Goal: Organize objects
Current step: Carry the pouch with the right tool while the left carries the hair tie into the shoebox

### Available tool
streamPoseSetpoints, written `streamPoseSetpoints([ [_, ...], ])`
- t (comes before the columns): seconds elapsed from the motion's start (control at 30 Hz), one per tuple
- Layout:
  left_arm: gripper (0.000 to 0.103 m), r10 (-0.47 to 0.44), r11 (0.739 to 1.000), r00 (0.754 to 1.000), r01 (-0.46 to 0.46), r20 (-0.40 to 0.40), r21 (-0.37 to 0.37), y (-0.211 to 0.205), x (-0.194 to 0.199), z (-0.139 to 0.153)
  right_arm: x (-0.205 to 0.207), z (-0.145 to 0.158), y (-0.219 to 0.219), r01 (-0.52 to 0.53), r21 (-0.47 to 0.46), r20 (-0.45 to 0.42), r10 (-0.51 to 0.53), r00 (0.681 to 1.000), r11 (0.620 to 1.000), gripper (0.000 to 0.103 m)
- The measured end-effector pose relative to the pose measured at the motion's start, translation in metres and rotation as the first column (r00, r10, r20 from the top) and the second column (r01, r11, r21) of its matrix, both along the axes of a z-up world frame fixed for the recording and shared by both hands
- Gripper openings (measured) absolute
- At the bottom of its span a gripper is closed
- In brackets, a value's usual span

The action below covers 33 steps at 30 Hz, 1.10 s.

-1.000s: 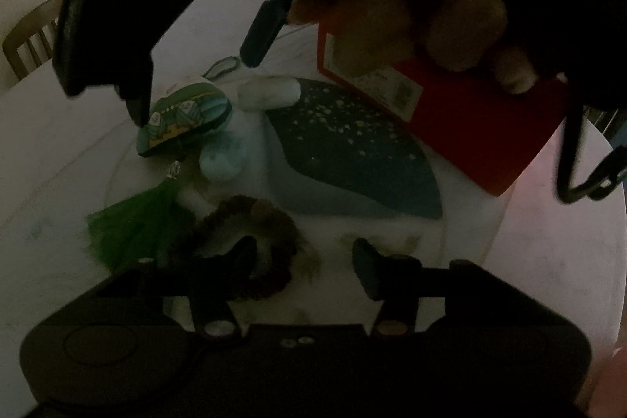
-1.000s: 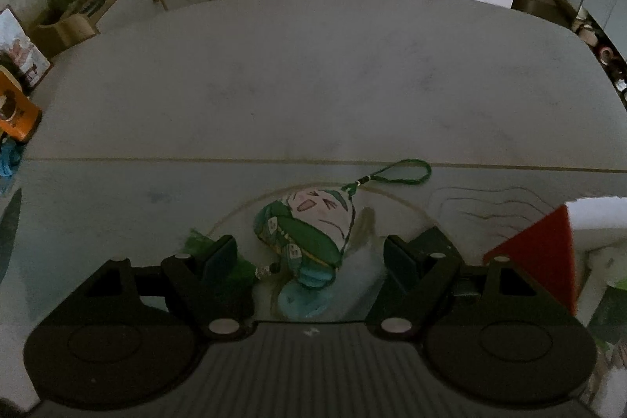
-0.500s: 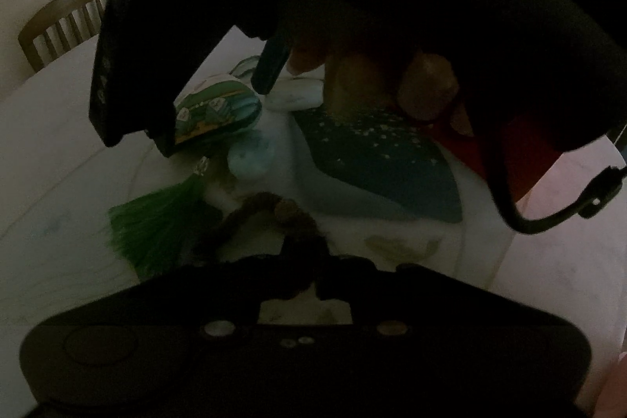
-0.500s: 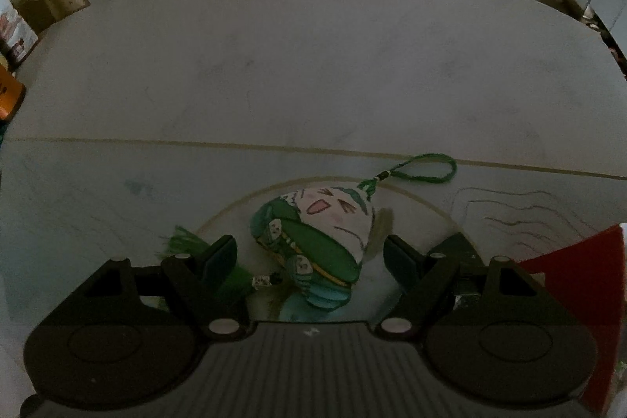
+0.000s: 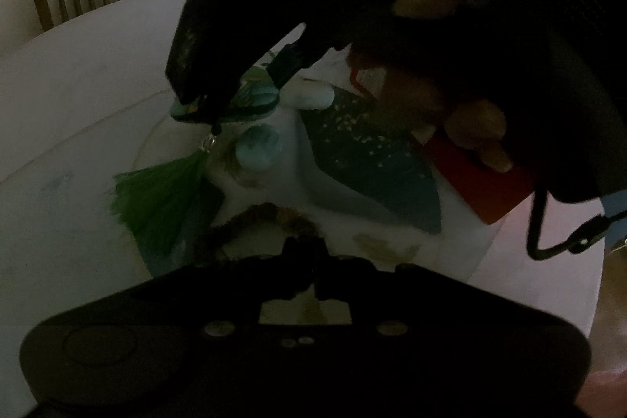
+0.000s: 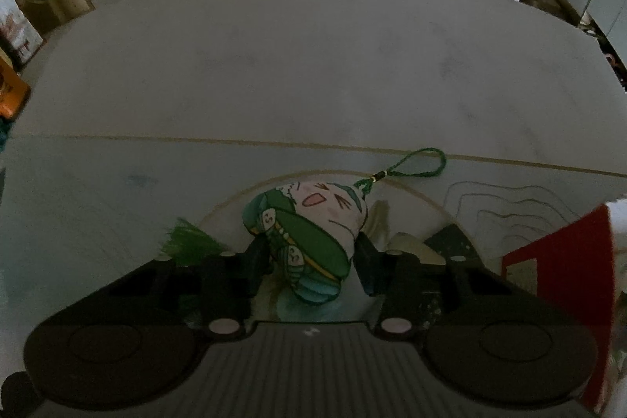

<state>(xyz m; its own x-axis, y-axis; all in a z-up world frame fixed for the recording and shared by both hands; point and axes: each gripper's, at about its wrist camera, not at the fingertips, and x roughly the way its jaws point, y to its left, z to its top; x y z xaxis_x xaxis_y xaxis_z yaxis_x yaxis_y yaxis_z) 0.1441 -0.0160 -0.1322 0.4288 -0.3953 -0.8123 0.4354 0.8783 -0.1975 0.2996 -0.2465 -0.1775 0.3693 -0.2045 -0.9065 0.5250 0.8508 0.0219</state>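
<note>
Fingers (image 6: 258,261) of your right gripper (image 6: 313,257) are closing on the green and white charm (image 6: 309,230), which sits between them; both look to be at its sides, though a firm press cannot be confirmed. Your right gripper points steeply down at the table (image 6: 313,65). The charm's cord loop (image 6: 421,165) lies on the table beyond it, and its green tassel (image 6: 188,237) spreads out to the left of the gripper.

Your left gripper (image 5: 303,253) is clenched, tips together, on the brown furry ring (image 5: 258,222). It tilts downward over the table. From this view your right hand (image 5: 470,128) and its gripper fill the upper frame, dark and close, above a dark speckled pouch (image 5: 372,159) and a red box (image 5: 482,183). A pale blue puff (image 5: 258,151) lies near the tassel.
</note>
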Motion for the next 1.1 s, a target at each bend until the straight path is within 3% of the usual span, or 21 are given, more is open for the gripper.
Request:
streamPoseSetpoints([
  [0.4, 0.005, 0.101, 0.990, 0.995, -0.103, -0.025, -0.096, 0.016, -0.014, 0.029, -0.056, 0.066, 0.017, -0.013, 0.026, 0.102, 0.010, 0.995, 1.000, 0.044],
  [0.63, 0.005, 0.171, 0.977, 0.985, -0.170, -0.003, -0.129, 0.019, -0.019, 0.055, -0.108, 0.102, 0.012, 0.041, 0.051, 0.144, -0.048, 0.988, 0.998, 0.044],
  [1.1, 0.005, 0.144, 0.972, 0.990, -0.142, -0.003, -0.189, -0.033, -0.014, 0.102, -0.213, 0.156, -0.028, 0.135, 0.037, 0.211, -0.140, 0.967, 0.990, 0.044],
])
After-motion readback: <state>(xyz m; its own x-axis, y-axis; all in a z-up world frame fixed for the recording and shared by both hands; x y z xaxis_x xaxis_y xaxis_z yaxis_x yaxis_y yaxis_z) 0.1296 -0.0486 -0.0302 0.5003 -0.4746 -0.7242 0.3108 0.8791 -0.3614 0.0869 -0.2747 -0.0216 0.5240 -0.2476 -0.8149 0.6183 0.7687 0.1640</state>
